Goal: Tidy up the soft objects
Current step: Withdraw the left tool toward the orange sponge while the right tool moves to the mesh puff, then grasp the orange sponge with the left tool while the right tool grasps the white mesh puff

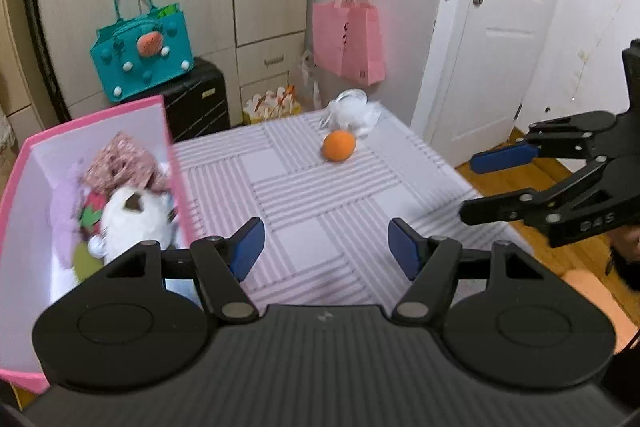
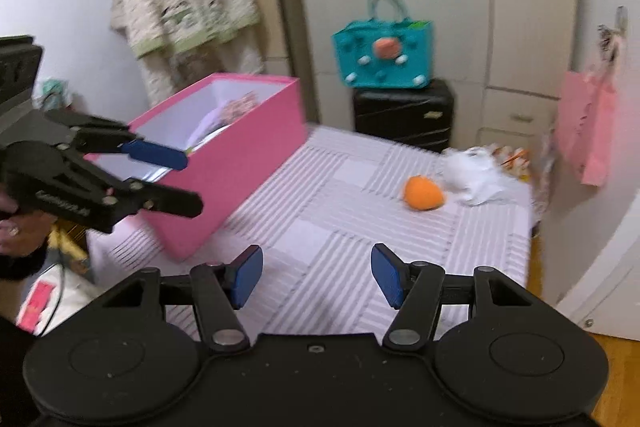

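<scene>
Here, pink box [image 1: 176, 163] at table [image 1: 320, 227] edge

- Soft, even indoor light fills both views; shadows stay faint.
- Motion blur smears the round orange plush toy [image 2: 423, 193], the open pink cardboard box [image 1: 170, 131] and the striped lilac bedcover [image 2: 360, 227].
- Fisheye distortion bends the white panelled door [image 1: 500, 27] and darkens the corners.

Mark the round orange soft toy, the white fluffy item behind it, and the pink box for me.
Round orange soft toy [image 1: 339, 146]: left wrist view, centre of its body.
White fluffy soft item [image 1: 354, 111]: left wrist view, middle of the fluff.
Pink rectangular cardboard box [image 2: 240, 155]: right wrist view, bare outer side wall.
</scene>
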`<state>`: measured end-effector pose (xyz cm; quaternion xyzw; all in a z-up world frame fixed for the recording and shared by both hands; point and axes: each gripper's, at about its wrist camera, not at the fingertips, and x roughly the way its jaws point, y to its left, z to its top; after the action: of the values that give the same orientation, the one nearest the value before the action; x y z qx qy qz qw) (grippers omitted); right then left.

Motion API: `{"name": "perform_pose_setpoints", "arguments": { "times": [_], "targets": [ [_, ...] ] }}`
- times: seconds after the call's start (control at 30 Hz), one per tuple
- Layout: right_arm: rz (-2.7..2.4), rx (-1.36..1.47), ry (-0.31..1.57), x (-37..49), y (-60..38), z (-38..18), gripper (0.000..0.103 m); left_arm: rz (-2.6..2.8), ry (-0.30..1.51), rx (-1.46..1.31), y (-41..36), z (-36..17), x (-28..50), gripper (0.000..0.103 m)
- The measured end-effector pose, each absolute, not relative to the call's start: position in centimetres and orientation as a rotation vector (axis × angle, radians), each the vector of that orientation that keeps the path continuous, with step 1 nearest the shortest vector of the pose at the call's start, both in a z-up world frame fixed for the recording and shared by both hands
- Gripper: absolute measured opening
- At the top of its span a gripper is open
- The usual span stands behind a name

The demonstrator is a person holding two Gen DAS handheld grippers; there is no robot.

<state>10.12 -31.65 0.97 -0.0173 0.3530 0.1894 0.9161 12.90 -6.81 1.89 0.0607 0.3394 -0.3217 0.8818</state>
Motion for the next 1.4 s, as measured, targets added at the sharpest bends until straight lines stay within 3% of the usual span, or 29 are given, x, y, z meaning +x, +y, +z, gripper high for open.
{"name": "perform_pose_setpoints", "arguments": {
  "times": [0.53, 0.73, 0.93, 1.03, 1.4],
  "targets": [
    [0.237, 0.059, 0.557, 16.2, -38.6, -2.9, 0.071, -0.651, 0.680, 0.035, -15.6, -2.6, 18.9, 0.067],
    [0.231, 0.107, 0.526, 19.8, -40.5, -4.2, 0.080, -0.632, 0.676, -0.001, -17.8, -4.3, 21.5, 0.068],
    [0.253, 0.102, 0.540, 23.7, -40.9, -5.5, 0.081, -0.555, 0.661, 0.064, -20.8, -6.0, 23.7, 0.068],
    [0.262, 0.090, 0.558, 25.1, -41.0, -5.9, 0.088, -0.532, 0.686, 0.050, -21.5, -6.8, 25.0, 0.068],
    [0.280, 0.047, 0.677, 30.5, -41.3, -8.2, 0.089, -0.474, 0.742, 0.010, -22.8, -9.5, 26.8, 0.067]
  ]
}}
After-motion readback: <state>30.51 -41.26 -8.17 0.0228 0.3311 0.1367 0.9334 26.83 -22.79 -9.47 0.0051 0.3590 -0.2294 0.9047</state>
